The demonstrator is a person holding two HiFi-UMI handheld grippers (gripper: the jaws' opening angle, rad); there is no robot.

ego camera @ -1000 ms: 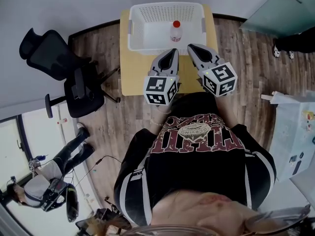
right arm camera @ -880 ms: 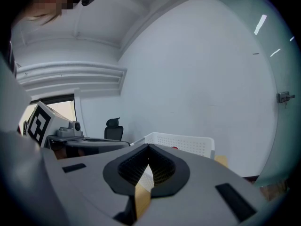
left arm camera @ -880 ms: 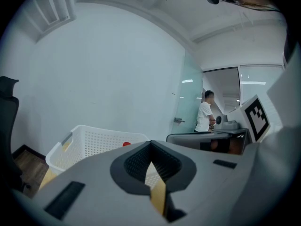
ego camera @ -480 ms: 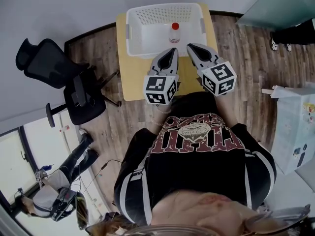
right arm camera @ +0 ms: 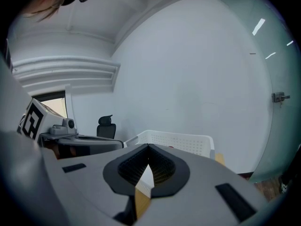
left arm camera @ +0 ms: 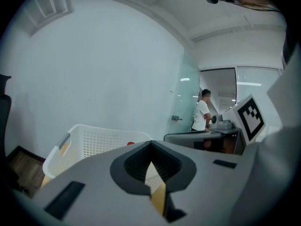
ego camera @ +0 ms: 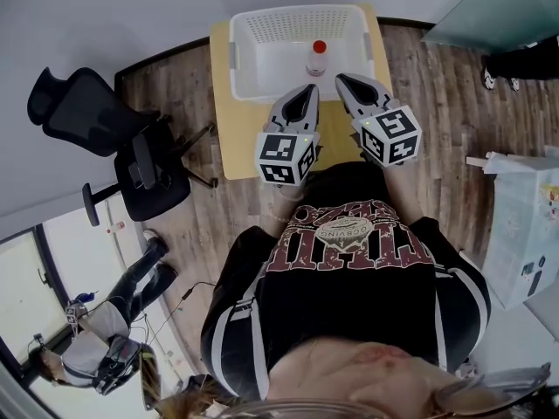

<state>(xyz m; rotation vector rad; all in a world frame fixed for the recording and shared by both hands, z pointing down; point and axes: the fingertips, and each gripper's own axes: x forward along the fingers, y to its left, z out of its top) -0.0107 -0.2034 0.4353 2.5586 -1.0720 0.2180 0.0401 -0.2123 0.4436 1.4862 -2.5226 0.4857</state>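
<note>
Left gripper view first: the left gripper (left arm camera: 150,143) has its jaws pinched together at the tips. Nothing sits between them, just a sliver of yellow table showing through lower down. Right gripper view, same deal: the right gripper (right arm camera: 148,146) is closed on nothing.

From the head view, both are held side by side over the near part of the table (ego camera: 240,138). Their tips aim at the white basket (ego camera: 236,59) and come close to its near wall, but I can't tell whether either actually touches it. The red-capped bottle (ego camera: 317,58) stands upright inside the basket, near that front wall, roughly in line with the gap between the two tips. Further out, there's a black office chair (ego camera: 113,129) off to the left on the wood floor (ego camera: 437,103). A person (left arm camera: 202,117) in a white shirt stands way back in the left gripper view.

My read is that this is a hover, with nothing grabbed yet. Pinched shut like this, neither tool can take anything. A grab at the bottle would call for parting the jaws, clearing the basket wall and coming down around it.

Versus half a second ago, the grippers barely differ. The basket and bottle sit a touch further right in the head view, so I'd guess it's mostly the head camera that shifted.
</note>
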